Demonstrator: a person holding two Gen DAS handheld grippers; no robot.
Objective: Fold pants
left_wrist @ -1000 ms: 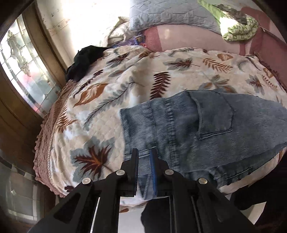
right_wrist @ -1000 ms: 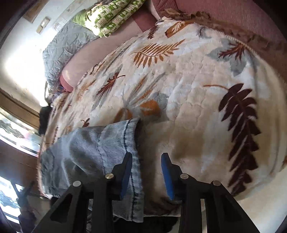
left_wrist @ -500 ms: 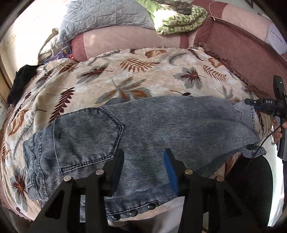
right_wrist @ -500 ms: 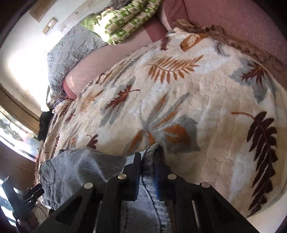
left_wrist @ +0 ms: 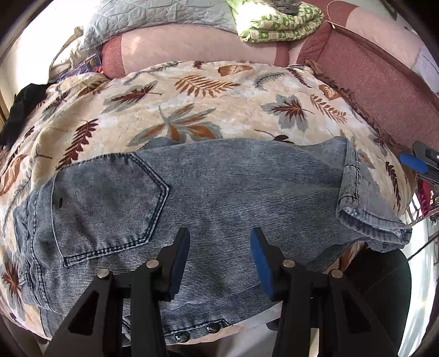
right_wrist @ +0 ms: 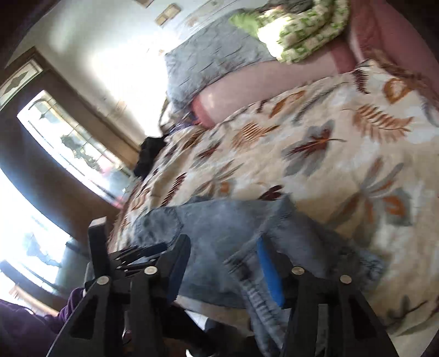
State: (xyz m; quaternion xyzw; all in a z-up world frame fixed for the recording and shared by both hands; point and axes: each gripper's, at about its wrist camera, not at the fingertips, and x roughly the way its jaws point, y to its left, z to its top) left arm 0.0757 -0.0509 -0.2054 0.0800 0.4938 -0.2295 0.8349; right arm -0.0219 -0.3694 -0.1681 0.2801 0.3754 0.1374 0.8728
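Blue denim pants (left_wrist: 219,186) lie lengthwise along the near edge of a leaf-patterned blanket (left_wrist: 192,109), back pocket (left_wrist: 109,197) up, waist to the left. My left gripper (left_wrist: 219,250) hovers open over the pants' middle, nothing between its pads. The leg hem (left_wrist: 354,178) is curled up at the right, where a blue pad of my right gripper (left_wrist: 411,162) shows beside it. In the blurred right wrist view my right gripper (right_wrist: 222,263) hangs above the pants (right_wrist: 219,228), its jaws opening. Loose hem cloth (right_wrist: 255,299) droops between them beside the blue pad.
Pillows, a grey quilt (left_wrist: 153,16) and a folded green blanket (left_wrist: 277,24) lie at the head of the bed. A black garment (left_wrist: 22,109) sits at the far left edge. A maroon bed frame (left_wrist: 384,82) runs along the right. Windows (right_wrist: 68,148) stand left. A purple sleeve (right_wrist: 24,321) shows low.
My left gripper let go of the waistband, opened and slid right over the pants. My right gripper shut on the leg hem, lifted it, and its jaws now stand apart.
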